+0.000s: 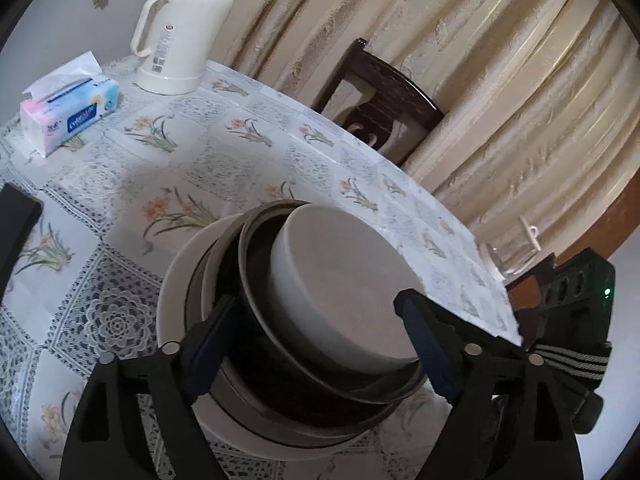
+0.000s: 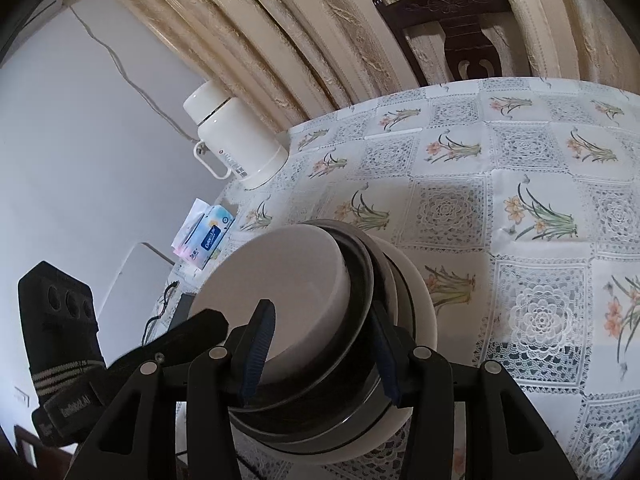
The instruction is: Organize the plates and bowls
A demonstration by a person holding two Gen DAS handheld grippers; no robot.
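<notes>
One stack stands on the flowered tablecloth: a white plate [image 1: 172, 300] at the bottom, dark plates on it, then a dark bowl [image 1: 280, 364] with a white bowl [image 1: 344, 280] nested inside. My left gripper [image 1: 316, 300] is open wide, with one finger on each side of the bowls. My right gripper [image 2: 320, 314] comes in from the opposite side. Its left finger [image 2: 260, 332] is inside the white bowl [image 2: 280, 292]. Its other finger sits outside the dark bowl [image 2: 320, 392], above the white plate [image 2: 420, 312], so the jaws are closed on the bowl walls.
A cream thermos jug [image 1: 176, 36] and a tissue pack [image 1: 68, 108] stand at the table's far side. Behind the table are a dark wooden chair [image 1: 376, 100] and curtains. A clear glass [image 1: 508, 256] stands past the table's right edge. A dark object [image 1: 16, 220] lies at the left.
</notes>
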